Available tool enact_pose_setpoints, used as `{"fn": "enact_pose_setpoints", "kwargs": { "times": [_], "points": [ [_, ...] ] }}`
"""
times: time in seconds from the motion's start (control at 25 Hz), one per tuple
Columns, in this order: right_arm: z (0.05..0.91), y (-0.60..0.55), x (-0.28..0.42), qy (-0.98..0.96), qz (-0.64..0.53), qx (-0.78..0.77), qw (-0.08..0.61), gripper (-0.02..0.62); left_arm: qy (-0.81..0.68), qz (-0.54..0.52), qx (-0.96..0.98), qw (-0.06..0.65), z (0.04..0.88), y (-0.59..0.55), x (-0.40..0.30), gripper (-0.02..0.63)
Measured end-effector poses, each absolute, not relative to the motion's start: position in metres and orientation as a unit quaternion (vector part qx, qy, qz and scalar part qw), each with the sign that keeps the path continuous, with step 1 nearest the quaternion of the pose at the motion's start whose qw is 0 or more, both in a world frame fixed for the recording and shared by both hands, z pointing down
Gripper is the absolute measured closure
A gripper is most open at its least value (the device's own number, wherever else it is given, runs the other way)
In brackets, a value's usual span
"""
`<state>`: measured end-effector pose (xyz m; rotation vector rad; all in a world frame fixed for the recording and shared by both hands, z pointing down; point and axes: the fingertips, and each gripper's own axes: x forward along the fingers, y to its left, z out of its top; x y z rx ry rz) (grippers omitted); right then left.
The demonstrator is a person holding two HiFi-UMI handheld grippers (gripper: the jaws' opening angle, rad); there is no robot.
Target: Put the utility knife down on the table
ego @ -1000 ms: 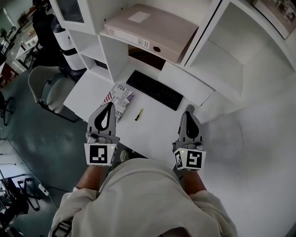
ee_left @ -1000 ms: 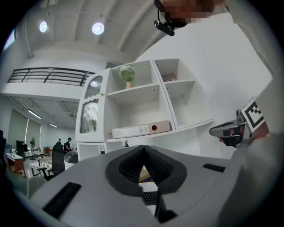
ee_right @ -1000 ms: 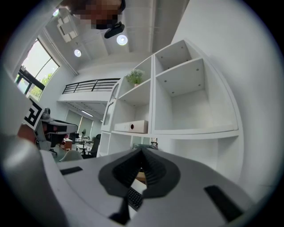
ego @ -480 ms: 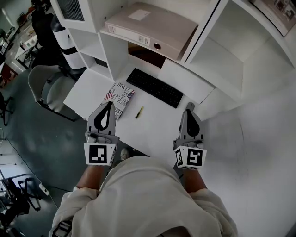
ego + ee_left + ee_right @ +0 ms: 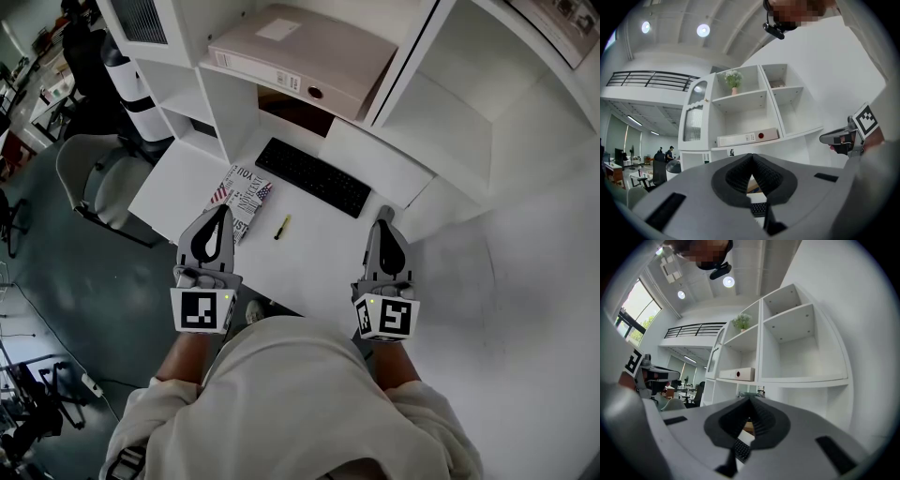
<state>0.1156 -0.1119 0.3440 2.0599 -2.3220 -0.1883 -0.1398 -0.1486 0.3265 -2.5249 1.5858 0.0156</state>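
Note:
A small yellow and black utility knife [image 5: 281,229] lies flat on the white table [image 5: 319,253], between the two grippers and apart from both. My left gripper [image 5: 223,210] is held level at the table's near left edge, jaws shut with nothing in them. My right gripper [image 5: 384,218] is held level at the near right edge, jaws also shut and empty. In the left gripper view the left gripper [image 5: 751,158] shows its pads meeting at the tip, and the right gripper [image 5: 751,399] looks the same in its own view.
A black keyboard [image 5: 313,177] lies behind the knife. A printed booklet [image 5: 242,196] rests at the left by the left gripper. A white shelf unit [image 5: 309,56] holds a lying binder [image 5: 300,58]. A grey chair [image 5: 94,178] stands left of the table.

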Motion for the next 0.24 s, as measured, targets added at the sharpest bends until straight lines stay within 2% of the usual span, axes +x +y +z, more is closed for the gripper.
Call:
{"fn": "enact_pose_setpoints", "kwargs": {
  "times": [0.24],
  "points": [
    [0.3441, -0.1145, 0.1184, -0.746, -0.06, 0.663, 0.016, 0.592, 0.53, 0.01, -0.844, 0.087, 0.3219, -0.153, -0.137, 0.606]
  ]
}}
